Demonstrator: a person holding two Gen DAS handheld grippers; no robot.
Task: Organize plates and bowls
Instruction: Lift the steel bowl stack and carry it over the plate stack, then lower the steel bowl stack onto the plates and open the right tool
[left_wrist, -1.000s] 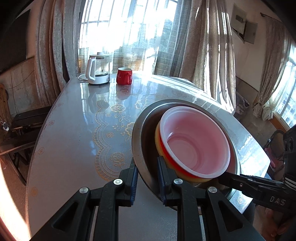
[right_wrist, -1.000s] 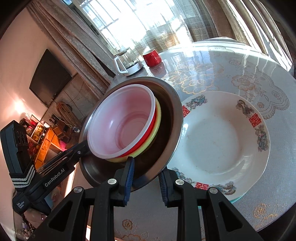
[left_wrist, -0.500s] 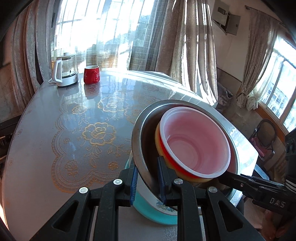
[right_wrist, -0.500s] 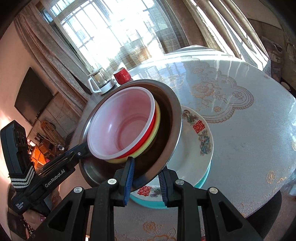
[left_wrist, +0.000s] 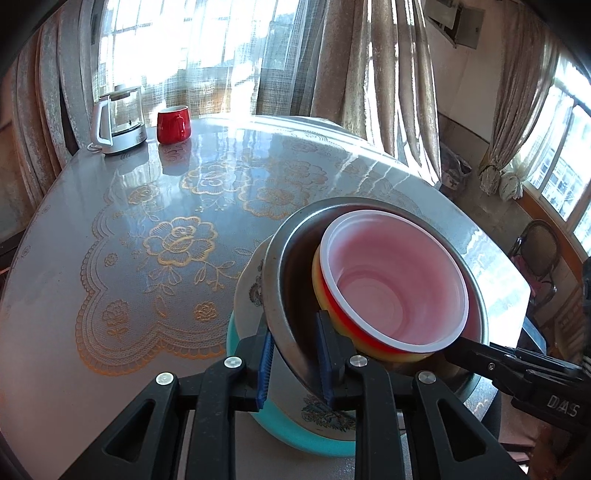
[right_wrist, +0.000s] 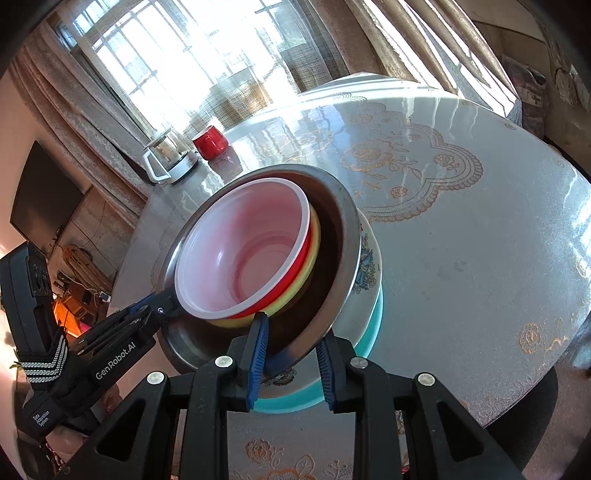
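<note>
The round stainless-steel bowl (left_wrist: 291, 280) is dull grey and shallow, with a rolled rim. It carries a nested stack: a red plastic bowl with a white rim and pale pink inside (left_wrist: 395, 288) sitting in a yellow plastic bowl (left_wrist: 317, 280). The steel bowl is held tilted over a white ceramic plate painted with flowers and red characters (left_wrist: 245, 291), which lies on a teal plate (left_wrist: 295, 428) close to the near edge of the table. Whether steel touches ceramic cannot be told.

The left gripper (left_wrist: 293, 363) has its blue-padded fingers narrow and clamped across the steel rim, one inside and one outside. The right gripper (right_wrist: 291, 360) pinches the opposite rim the same way.

The round glass-topped table with gold lace flowers (left_wrist: 122, 229) lies bare from the plates out to a glass kettle with a white handle (left_wrist: 118, 122) and a red ceramic mug (left_wrist: 173, 123), both well apart at the far edge by the curtains (left_wrist: 351, 74).

The left wrist view alone shows a chair (left_wrist: 537, 254) beyond the table's edge. The right wrist view alone shows a dark wall screen (right_wrist: 40, 195), and the plates' right side with bare tabletop beyond.
</note>
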